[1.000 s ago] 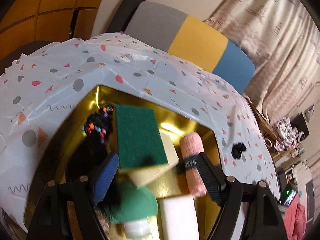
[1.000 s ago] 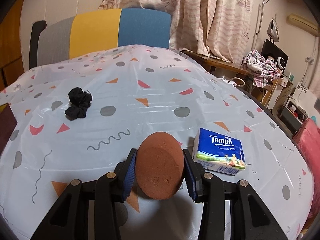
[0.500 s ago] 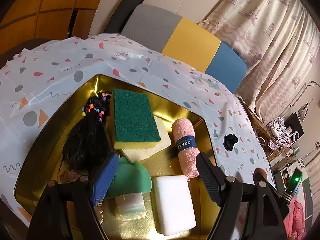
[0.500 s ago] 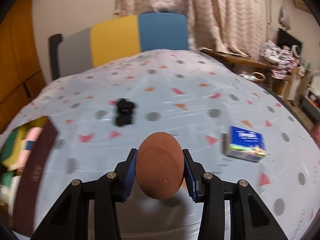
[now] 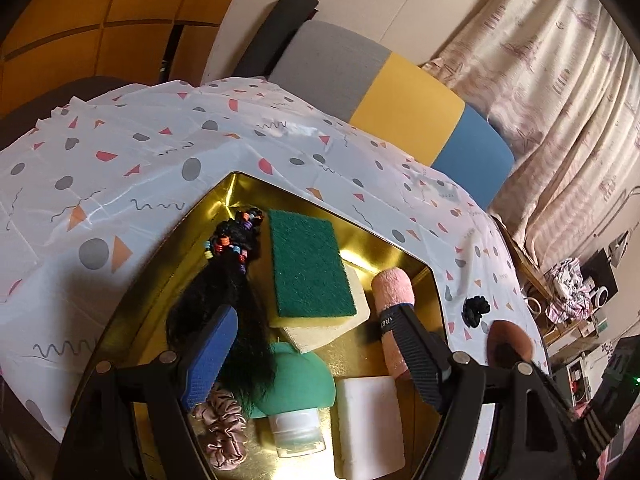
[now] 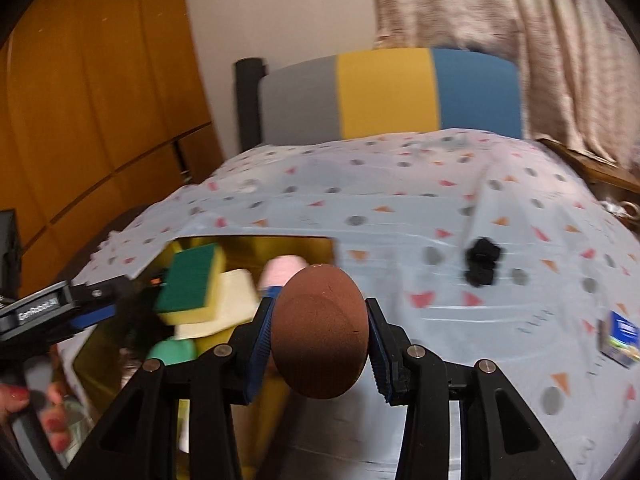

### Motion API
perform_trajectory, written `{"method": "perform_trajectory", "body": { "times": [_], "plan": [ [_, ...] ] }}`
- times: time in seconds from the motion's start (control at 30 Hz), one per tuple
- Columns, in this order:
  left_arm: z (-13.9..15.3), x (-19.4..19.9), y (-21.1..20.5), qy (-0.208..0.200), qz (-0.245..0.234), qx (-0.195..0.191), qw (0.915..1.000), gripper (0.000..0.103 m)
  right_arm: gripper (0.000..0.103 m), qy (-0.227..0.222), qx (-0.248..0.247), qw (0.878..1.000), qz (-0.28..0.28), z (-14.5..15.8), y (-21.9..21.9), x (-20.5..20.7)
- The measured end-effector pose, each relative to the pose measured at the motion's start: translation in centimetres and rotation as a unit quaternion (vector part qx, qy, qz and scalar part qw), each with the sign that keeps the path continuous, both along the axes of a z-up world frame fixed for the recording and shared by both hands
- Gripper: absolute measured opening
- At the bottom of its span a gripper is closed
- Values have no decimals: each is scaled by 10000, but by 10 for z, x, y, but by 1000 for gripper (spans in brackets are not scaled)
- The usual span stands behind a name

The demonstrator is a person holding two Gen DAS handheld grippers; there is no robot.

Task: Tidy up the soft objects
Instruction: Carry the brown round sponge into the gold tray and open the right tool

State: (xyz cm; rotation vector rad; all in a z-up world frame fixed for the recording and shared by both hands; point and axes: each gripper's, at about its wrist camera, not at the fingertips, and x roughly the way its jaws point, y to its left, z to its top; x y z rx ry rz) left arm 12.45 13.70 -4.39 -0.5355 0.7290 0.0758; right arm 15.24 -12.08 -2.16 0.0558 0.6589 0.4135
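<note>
My right gripper [image 6: 319,322] is shut on a brown egg-shaped sponge [image 6: 320,330], held above the table near the right edge of the gold tray [image 6: 256,246]. In the left wrist view the sponge [image 5: 511,344] shows just past the gold tray [image 5: 236,200]. The tray holds a green-and-yellow scouring sponge [image 5: 308,268], a rolled pink towel [image 5: 392,312], a white block [image 5: 370,424], a teal bottle [image 5: 298,388], a pink scrunchie [image 5: 222,428] and a black hairpiece with beads [image 5: 228,292]. My left gripper [image 5: 316,356] hovers open over the tray, gripping nothing. A black scrunchie [image 6: 482,260] lies on the cloth.
A patterned tablecloth [image 6: 440,216] covers the table. A tissue pack [image 6: 620,338] lies at the far right. A grey, yellow and blue chair back [image 6: 392,96] stands behind the table, with curtains [image 5: 560,80] beyond. A hand with red nails [image 6: 52,416] holds the left gripper.
My right gripper has swung left with the brown sponge and risen, bringing the gold tray into its view. The left gripper drew back slightly, showing more of the tray's near end.
</note>
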Motion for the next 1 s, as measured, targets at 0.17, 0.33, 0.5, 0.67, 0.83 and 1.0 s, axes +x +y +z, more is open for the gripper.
{"method": "perform_trajectory", "body": {
  "times": [0.17, 0.33, 0.5, 0.67, 0.83, 1.0],
  "plan": [
    [1, -1, 1, -1, -2, 3, 10000, 80, 44, 162, -83, 9990, 402, -4, 36, 2],
    [2, -1, 2, 5, 35, -2, 10000, 80, 44, 306, -297, 9964, 734, -10, 65, 6],
    [2, -2, 6, 9, 111, -70, 9999, 80, 45, 456, -433, 9942, 874, -20, 84, 15],
    [3, -2, 9, -3, 159, -98, 9998, 80, 47, 575, -554, 9930, 871, -30, 95, 24],
    [1, -1, 9, 33, 142, -118, 9998, 80, 48, 741, -657, 9917, 826, -39, 99, 32],
    [-1, -1, 8, 58, 136, -139, 9998, 80, 69, 593, -450, 9950, 660, -32, 89, 28]
  ]
}}
